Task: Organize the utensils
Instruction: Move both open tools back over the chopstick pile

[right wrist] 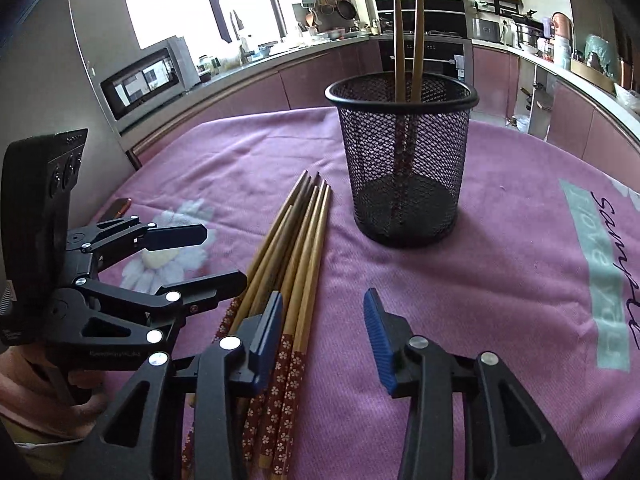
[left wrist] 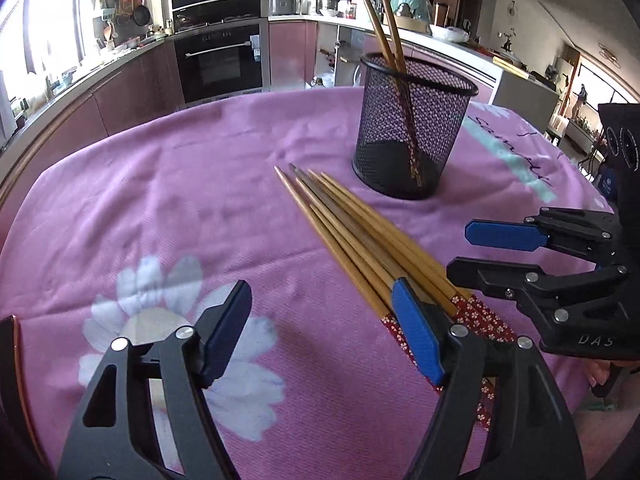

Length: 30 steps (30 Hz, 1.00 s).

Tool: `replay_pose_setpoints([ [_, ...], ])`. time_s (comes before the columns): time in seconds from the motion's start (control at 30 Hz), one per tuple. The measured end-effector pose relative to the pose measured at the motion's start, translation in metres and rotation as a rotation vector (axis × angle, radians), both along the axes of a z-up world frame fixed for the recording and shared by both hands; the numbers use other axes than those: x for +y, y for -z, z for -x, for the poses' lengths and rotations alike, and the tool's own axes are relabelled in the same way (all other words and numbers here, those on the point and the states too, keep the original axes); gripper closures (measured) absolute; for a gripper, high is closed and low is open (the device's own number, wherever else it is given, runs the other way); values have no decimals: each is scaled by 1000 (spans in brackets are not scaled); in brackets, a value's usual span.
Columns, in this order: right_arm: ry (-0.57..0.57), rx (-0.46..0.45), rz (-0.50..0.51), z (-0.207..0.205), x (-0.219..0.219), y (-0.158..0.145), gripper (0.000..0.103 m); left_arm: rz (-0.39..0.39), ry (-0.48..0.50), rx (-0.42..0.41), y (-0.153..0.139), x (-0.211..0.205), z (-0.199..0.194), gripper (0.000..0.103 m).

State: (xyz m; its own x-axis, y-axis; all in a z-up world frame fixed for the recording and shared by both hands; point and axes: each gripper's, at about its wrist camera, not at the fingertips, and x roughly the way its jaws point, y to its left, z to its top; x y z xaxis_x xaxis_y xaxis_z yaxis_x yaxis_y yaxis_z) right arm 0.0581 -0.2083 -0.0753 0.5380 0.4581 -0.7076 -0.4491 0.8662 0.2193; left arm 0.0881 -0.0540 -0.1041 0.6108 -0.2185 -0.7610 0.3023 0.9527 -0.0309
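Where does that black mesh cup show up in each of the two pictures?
Left wrist view: the mesh cup stands upper right of centre, beyond the loose chopsticks.
Right wrist view: the mesh cup stands just right of centre, beyond and right of the chopsticks.
Shared landmark: the white flower printed on the pink cloth.

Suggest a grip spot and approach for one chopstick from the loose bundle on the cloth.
Probably the outermost stick of the chopstick bundle, at mid-shaft, on the side towards the mesh cup. The plain tips fan apart there, while the patterned handles lie packed together. Come from above with the right gripper, jaws across the shaft; they stand open and empty now.
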Motion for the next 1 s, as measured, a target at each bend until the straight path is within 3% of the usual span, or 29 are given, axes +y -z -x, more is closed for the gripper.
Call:
replay_pose_setpoints([
  [0.4,6,6,56,-1,5,8,74,1,20,23,5,6,0,42],
  [0.5,13,1,86,0,6,9,81,7,23,27,5,9,0,45],
  [0.77,7,0,120,-5,12,8,81,-24,20,28,8,7,-4,50],
  [1.0,-18,-5,161,-21,29,7,83,-42,12,30,8,3,-25,66],
])
